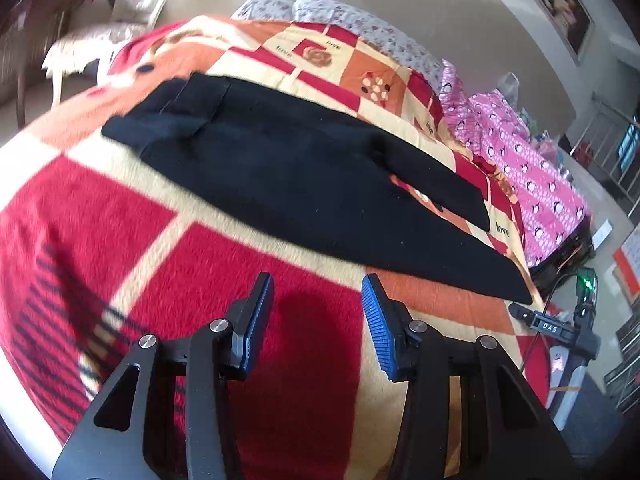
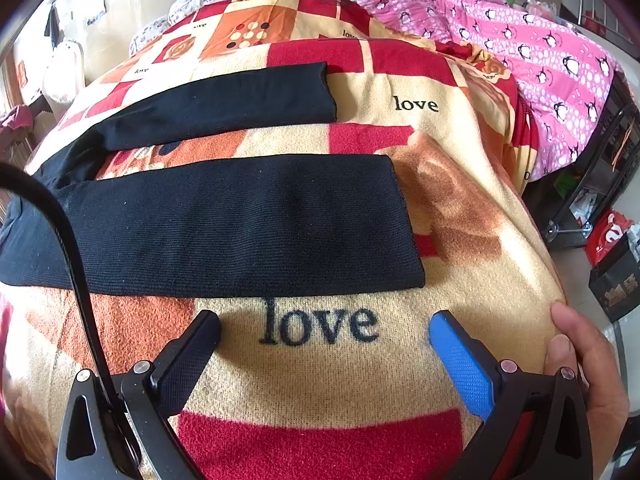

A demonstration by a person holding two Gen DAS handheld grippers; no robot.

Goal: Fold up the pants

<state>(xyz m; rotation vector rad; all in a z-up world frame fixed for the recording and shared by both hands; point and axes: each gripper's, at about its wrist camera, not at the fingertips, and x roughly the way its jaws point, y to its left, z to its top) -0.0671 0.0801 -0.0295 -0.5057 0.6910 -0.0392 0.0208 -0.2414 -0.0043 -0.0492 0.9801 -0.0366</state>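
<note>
Black pants (image 1: 280, 168) lie flat on a red, orange and cream patchwork blanket (image 1: 120, 220), waist at the far left, legs running to the right. My left gripper (image 1: 318, 292) hovers over the blanket just short of the pants' near edge, open, nothing between its blue pads. In the right wrist view the two leg ends (image 2: 240, 224) lie apart, the near one just beyond my right gripper (image 2: 324, 330), which stands wide open over the word "love". A hand (image 2: 580, 364) holds that gripper. In the left wrist view the other gripper (image 1: 556, 324) shows at the bed's right edge.
A pink penguin-print quilt (image 2: 540, 52) is bunched along the bed's far right side. Flowered pillows (image 1: 320, 12) lie at the head. A white chair (image 1: 120, 20) stands beyond the bed at the left. Bags and a rack (image 2: 608, 240) crowd the floor on the right.
</note>
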